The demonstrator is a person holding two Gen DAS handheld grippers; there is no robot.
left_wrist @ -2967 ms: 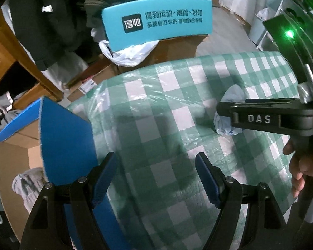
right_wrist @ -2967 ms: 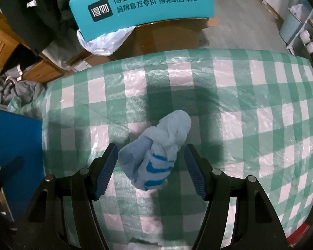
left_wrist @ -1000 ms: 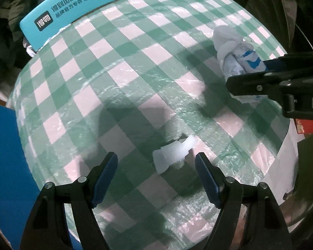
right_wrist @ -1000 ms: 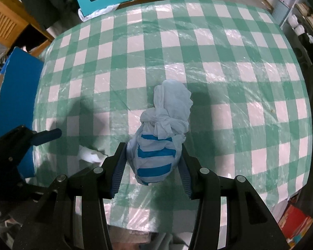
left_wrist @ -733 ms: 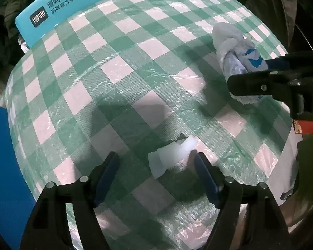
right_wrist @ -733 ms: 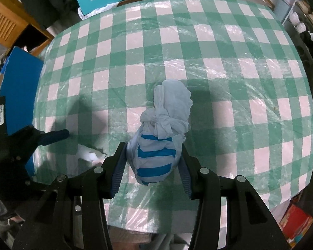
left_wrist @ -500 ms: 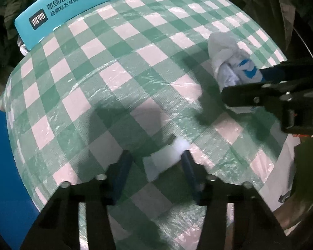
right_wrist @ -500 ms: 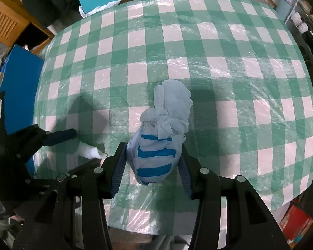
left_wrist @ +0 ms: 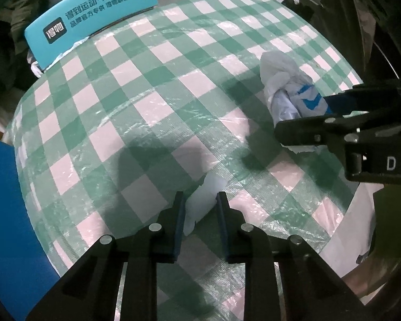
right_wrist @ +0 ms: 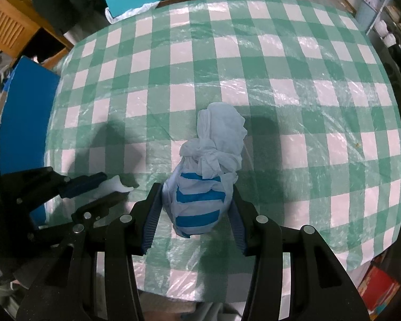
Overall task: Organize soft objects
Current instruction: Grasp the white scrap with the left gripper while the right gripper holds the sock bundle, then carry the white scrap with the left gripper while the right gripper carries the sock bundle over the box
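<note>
My right gripper (right_wrist: 196, 203) is shut on a knotted pale blue cloth bundle with blue stripes (right_wrist: 208, 171) and holds it just above the green checked table (right_wrist: 280, 67). The bundle also shows in the left wrist view (left_wrist: 288, 85), held by the right gripper (left_wrist: 320, 112). My left gripper (left_wrist: 200, 208) is shut on a small white soft piece (left_wrist: 203, 203) near the table's front edge. In the right wrist view the left gripper (right_wrist: 107, 187) and the white piece (right_wrist: 112, 184) sit to the left of the bundle.
A blue-flapped cardboard box (right_wrist: 21, 101) stands off the table's left side, seen also in the left wrist view (left_wrist: 2, 214). A teal sign with Chinese text (left_wrist: 88, 34) and clutter lie beyond the far edge. A red item (right_wrist: 377, 286) lies on the floor at right.
My left gripper has closed its jaws onto the white piece and lifted slightly. The right gripper still holds the bundle in the same place.
</note>
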